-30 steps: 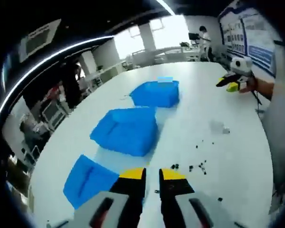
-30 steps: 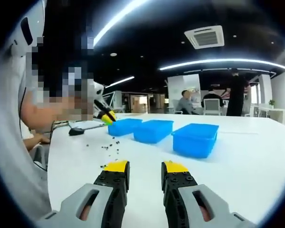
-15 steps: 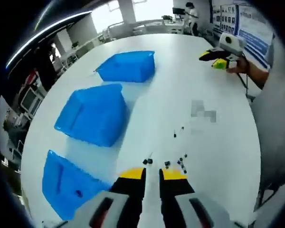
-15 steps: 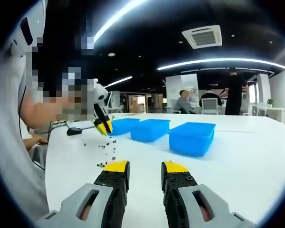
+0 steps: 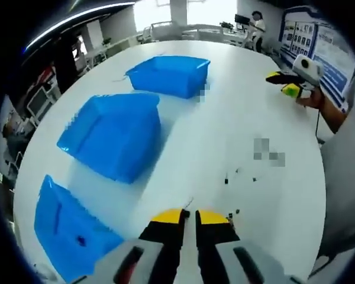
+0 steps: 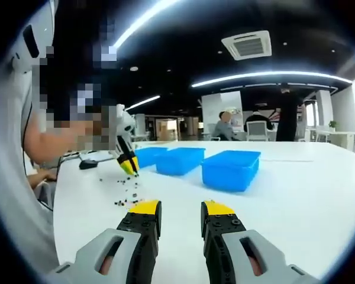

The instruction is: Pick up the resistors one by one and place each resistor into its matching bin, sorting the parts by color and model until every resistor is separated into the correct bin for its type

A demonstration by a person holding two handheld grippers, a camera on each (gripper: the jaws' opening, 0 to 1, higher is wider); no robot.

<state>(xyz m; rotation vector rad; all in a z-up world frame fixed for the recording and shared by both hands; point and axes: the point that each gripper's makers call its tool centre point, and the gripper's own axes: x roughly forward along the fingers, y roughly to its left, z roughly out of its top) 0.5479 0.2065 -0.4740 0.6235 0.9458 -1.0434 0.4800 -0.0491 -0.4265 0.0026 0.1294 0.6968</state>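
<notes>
Resistors [image 5: 236, 174] were seen scattered on white counter [image 5: 248, 106], just ahead of left gripper [image 5: 189, 216], its fingers nearly closed, nothing pinched. Right gripper [image 6: 181, 209] was held spread, idle. Risk judged: tiny parts flicked aside, missing blue bins [image 5: 112, 133].

Three blue plastic bins stand in a row on the white table: the nearest bin [image 5: 65, 231] has one small dark part inside, then the middle bin [image 5: 112, 135], then the far bin [image 5: 170, 74]. The resistors [image 5: 239, 175] are tiny dark pieces, scattered loose on the table beside the bins.
</notes>
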